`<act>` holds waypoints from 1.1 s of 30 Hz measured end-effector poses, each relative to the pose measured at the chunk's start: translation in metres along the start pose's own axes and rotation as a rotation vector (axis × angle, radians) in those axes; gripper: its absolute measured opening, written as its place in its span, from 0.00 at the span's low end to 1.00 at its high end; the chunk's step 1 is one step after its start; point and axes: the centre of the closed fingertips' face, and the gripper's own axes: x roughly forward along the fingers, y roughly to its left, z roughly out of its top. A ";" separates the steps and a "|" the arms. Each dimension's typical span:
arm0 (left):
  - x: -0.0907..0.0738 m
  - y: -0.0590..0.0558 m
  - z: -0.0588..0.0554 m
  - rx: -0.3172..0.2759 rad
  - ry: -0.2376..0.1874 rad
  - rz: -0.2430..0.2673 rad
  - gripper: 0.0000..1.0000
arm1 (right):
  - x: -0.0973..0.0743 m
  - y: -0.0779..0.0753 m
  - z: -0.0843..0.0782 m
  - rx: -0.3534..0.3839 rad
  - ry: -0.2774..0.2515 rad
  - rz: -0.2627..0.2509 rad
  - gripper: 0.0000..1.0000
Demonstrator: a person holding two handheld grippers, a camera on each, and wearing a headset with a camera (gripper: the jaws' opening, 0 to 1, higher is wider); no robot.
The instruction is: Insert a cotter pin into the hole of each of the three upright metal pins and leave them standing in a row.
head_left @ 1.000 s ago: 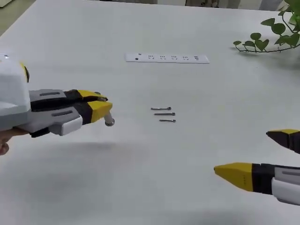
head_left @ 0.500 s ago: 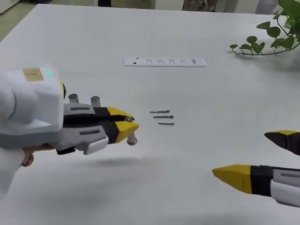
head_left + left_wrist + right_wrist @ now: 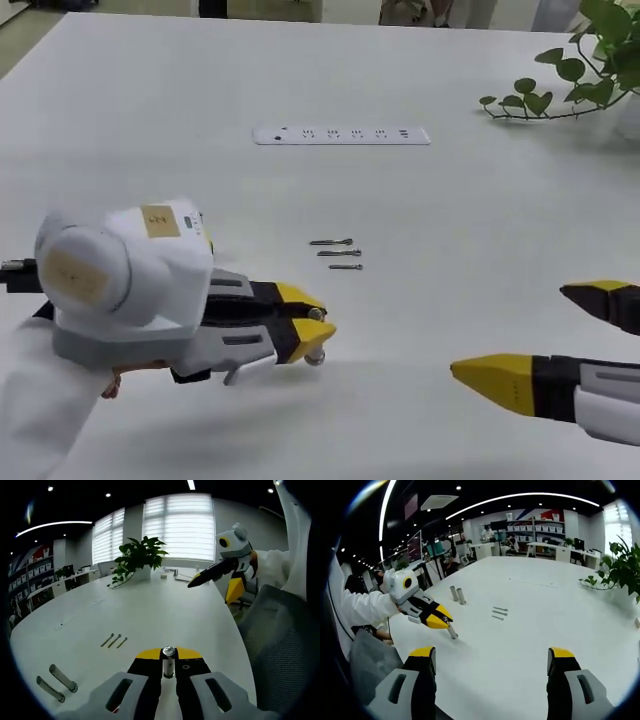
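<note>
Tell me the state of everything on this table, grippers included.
Left yellow-tipped gripper: shut on the pin.
Short grey metal pin: clamped, near upright.
Right yellow-tipped gripper: open, empty.
Two other grey metal pins: standing upright.
Three thin silver cotter pins: lying loose, side by side.
White power strip: nothing plugged in.

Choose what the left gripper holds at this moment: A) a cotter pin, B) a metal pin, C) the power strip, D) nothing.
B: in the left gripper view a metal pin sits clamped between the shut jaws of the left gripper, while the three cotter pins lie on the table.
</note>
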 end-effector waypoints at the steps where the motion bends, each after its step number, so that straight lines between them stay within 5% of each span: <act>1: 0.001 -0.001 -0.001 0.004 0.003 0.000 0.05 | 0.000 0.000 0.000 0.001 0.000 0.000 0.91; 33: 0.009 -0.016 -0.027 -0.004 0.056 -0.046 0.06 | 0.000 -0.001 -0.006 0.014 0.005 0.001 0.90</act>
